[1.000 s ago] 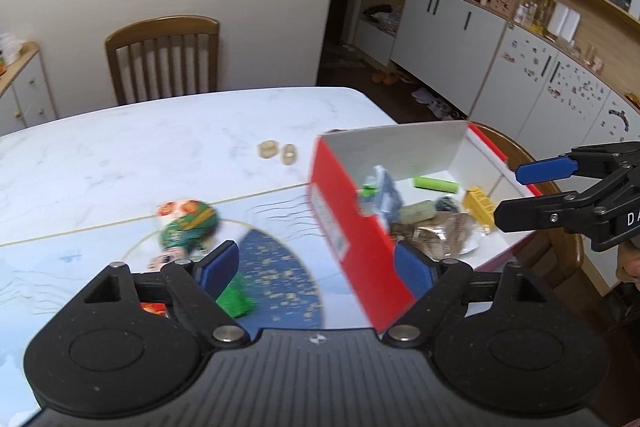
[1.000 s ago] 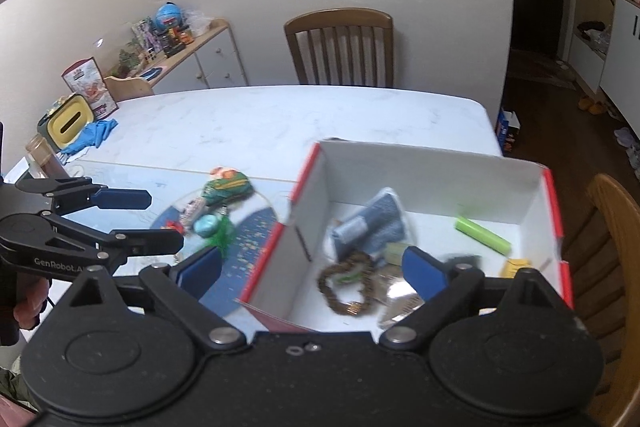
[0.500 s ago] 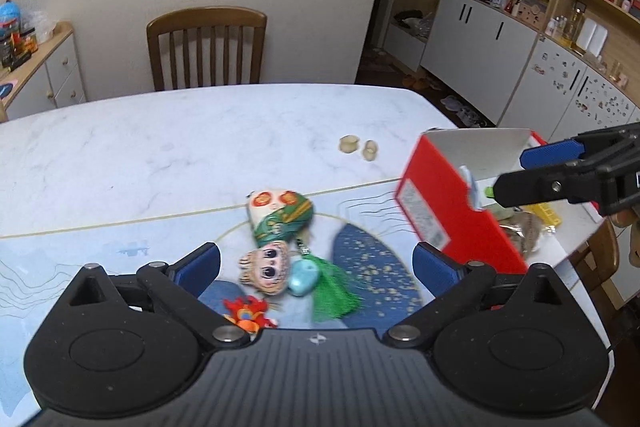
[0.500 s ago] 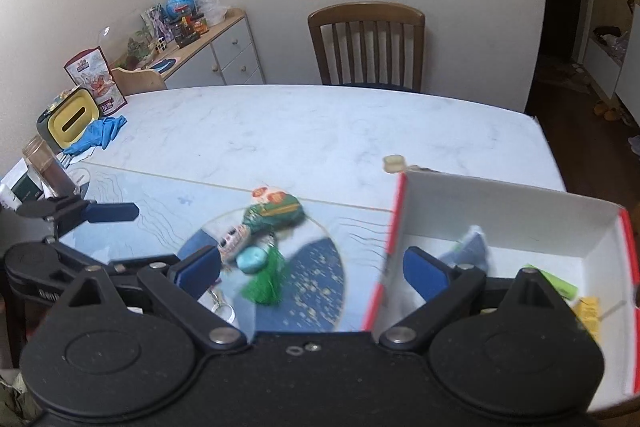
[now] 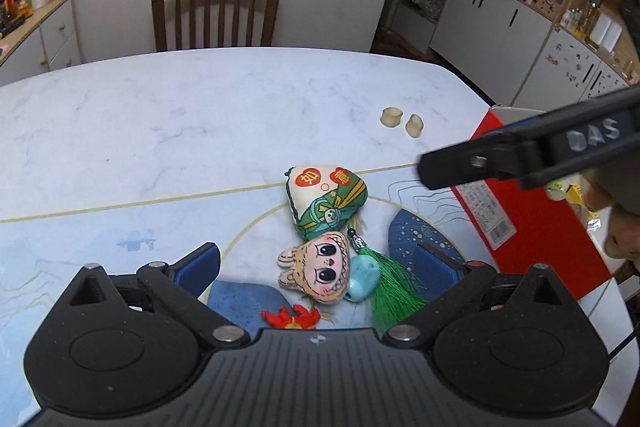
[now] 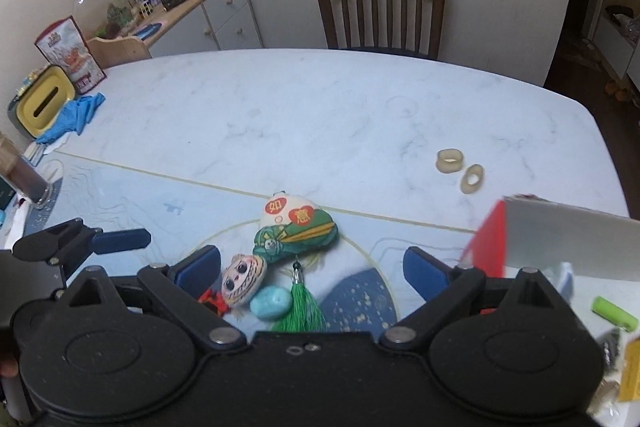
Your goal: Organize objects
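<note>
A green and white sachet (image 5: 326,201) with a green tassel (image 5: 390,285), a doll-face charm (image 5: 316,273), a turquoise stone (image 5: 362,279) and a red charm (image 5: 290,318) lie together on the blue mat. My left gripper (image 5: 316,263) is open just above and around them. My right gripper (image 6: 312,265) is open over the same pile (image 6: 294,237). The red and white box (image 5: 520,211) stands at the right, with several items inside (image 6: 614,313). Two beige rings (image 5: 402,121) lie on the marble table.
A wooden chair (image 5: 216,13) stands at the table's far side. A yellow tin (image 6: 42,103), a blue cloth (image 6: 72,117) and a glass (image 6: 24,179) sit at the table's left end. Cabinets (image 5: 512,35) line the right wall.
Both grippers have swung left, away from the box and toward the pile of charms, which now lies between the fingers of each. The box has slid to the right edge of both views.
</note>
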